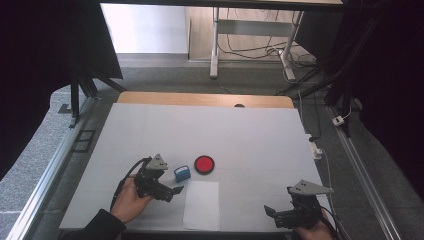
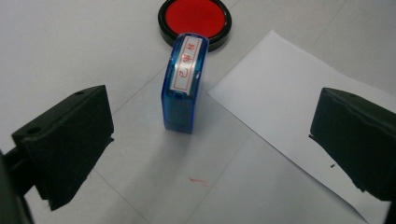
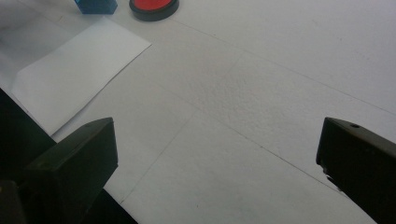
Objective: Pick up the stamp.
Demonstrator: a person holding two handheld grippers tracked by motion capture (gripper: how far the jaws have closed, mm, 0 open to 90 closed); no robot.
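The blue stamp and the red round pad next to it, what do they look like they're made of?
Blue stamp: likely translucent glossy plastic; light glows through its body, label under a clear top. Red round pad: matte red inked surface, probably felt or foam, in a shiny black rim, likely plastic.

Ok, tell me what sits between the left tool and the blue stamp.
Nothing: in the left gripper view, bare white table with a faint red smear separates the open left tool from the upright blue stamp.
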